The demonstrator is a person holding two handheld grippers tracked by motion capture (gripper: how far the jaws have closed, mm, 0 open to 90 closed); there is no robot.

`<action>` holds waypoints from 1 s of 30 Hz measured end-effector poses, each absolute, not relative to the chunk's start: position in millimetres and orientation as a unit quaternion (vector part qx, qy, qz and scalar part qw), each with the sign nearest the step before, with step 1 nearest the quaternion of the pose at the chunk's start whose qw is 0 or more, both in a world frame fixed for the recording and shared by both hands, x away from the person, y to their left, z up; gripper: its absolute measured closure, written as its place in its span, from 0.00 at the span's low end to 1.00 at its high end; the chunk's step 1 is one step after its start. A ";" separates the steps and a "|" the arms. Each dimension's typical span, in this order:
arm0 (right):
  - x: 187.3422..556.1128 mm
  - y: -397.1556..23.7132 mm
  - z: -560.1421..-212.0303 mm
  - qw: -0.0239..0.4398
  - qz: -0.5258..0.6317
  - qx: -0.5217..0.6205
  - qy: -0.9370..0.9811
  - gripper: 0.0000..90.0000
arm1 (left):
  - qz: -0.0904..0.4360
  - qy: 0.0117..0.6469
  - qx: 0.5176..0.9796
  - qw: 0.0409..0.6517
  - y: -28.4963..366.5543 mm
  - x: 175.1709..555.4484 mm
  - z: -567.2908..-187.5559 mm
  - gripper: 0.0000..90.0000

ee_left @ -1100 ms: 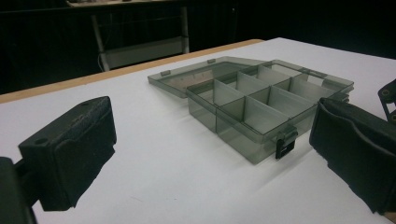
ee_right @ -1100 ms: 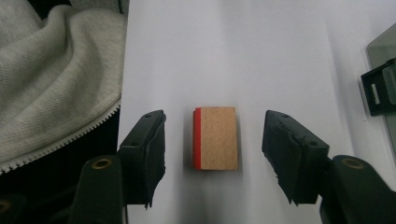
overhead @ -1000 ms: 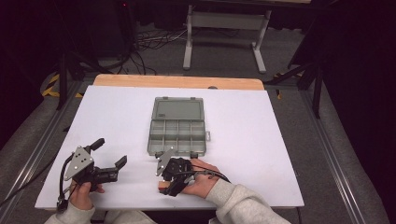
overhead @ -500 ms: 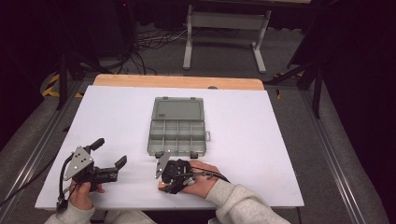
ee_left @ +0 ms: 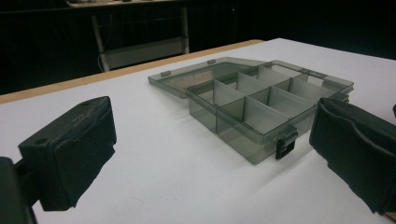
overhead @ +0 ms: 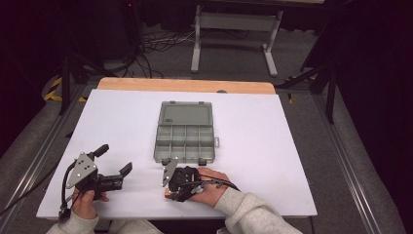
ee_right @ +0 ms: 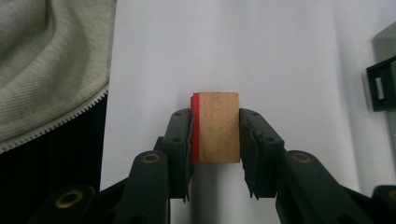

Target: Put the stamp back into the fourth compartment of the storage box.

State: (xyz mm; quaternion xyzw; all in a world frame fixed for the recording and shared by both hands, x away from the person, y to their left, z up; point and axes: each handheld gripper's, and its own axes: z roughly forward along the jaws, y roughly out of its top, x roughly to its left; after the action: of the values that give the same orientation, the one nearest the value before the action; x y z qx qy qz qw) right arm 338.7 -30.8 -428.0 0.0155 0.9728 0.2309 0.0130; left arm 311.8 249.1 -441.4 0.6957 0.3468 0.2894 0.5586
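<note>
A small wooden block (ee_right: 219,126) with one red side lies on the white table top, and my right gripper (ee_right: 215,119) is shut on it with a pad pressed against each long side. In the high view the right gripper (overhead: 171,187) sits just in front of the compartment box (overhead: 157,144), and a hand in a grey sleeve holds it from the bottom edge. The box is smoky clear plastic with its lid laid open flat behind it and several compartments with nothing in them. My left gripper (overhead: 114,160) stands open at the front left, its jaws pointing toward the box (ee_left: 243,135), nothing between them.
The white sheet (overhead: 292,146) covers a wooden table whose far edge (overhead: 185,85) shows bare. A black latch (ee_right: 380,88) of the box is close to the right of the held block. Dark floor, cables and a metal stand lie beyond the table.
The right gripper has shifted slightly where it sits over the block near the front edge. The left hand has kept still.
</note>
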 end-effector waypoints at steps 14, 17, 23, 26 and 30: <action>341.3 -42.7 -404.2 0.032 0.291 0.017 0.956 0.73 | 0.290 0.348 0.696 0.557 249.1 312.0 -441.4 0.01; 342.0 -45.1 -399.7 0.033 0.300 0.021 0.953 0.73 | 0.290 0.348 0.695 0.558 249.0 312.0 -441.5 0.01; 343.4 -50.0 -391.5 0.041 0.324 0.024 0.945 0.73 | 0.290 0.349 0.694 0.558 249.2 311.9 -441.3 0.01; 343.7 -52.0 -388.4 0.038 0.336 0.024 0.941 0.73 | 0.290 0.349 0.695 0.558 249.2 311.8 -441.3 0.01; 343.5 -54.4 -384.9 0.045 0.348 0.030 0.936 0.73 | 0.290 0.349 0.695 0.558 249.1 311.9 -441.3 0.01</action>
State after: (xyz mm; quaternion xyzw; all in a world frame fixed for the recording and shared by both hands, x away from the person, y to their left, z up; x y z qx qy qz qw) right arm 343.5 -54.4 -384.9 0.0299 0.9361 0.3475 0.0447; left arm 311.9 249.1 -441.3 0.6948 0.3487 0.2900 0.5582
